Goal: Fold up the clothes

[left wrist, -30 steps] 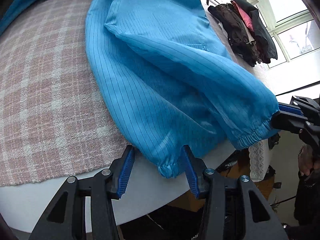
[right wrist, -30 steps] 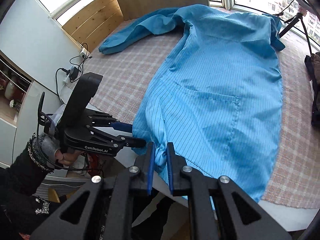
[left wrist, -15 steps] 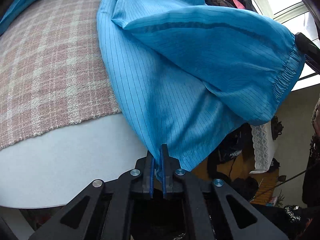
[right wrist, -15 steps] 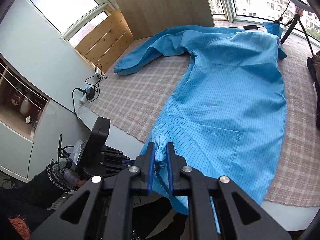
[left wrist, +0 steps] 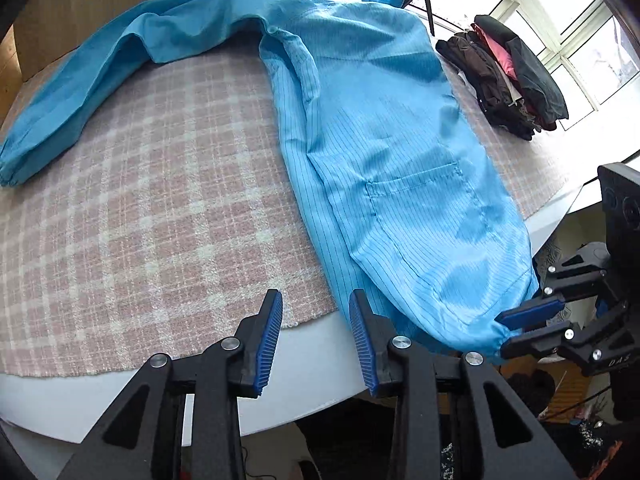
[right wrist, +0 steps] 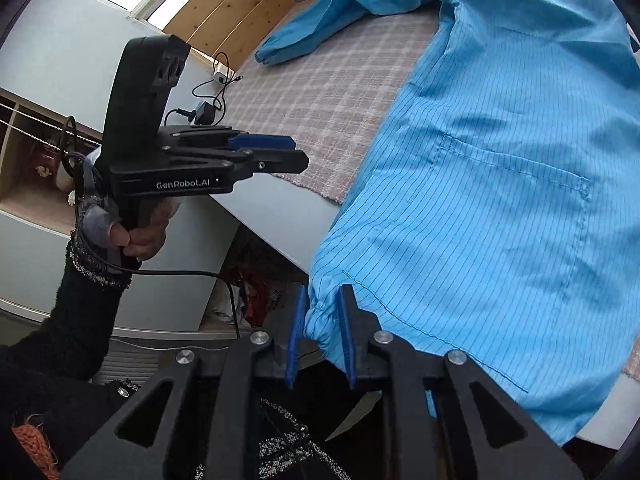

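Note:
A blue pinstriped coat (left wrist: 372, 140) lies spread on the checked table cover (left wrist: 152, 200), one sleeve (left wrist: 100, 64) stretched to the far left. It also shows in the right wrist view (right wrist: 500, 184). My left gripper (left wrist: 316, 332) is open and empty at the table's front edge, just left of the coat's hem. My right gripper (right wrist: 322, 336) is still around the elastic cuff (right wrist: 316, 320) of the other sleeve, which is folded over the coat's body; its jaws have parted a little. It shows at the right of the left wrist view (left wrist: 520, 326).
A pile of dark clothes (left wrist: 508, 76) sits at the table's far right by the windows. A tripod (left wrist: 424, 0) stands behind the coat's collar. A charger and cable (right wrist: 208, 112) lie beyond the table's left edge. The white table rim (left wrist: 312, 360) runs under my left gripper.
My left gripper let go of the coat's hem and opened, rising above the table edge. My right gripper lowered the sleeve cuff onto the coat and its jaws loosened.

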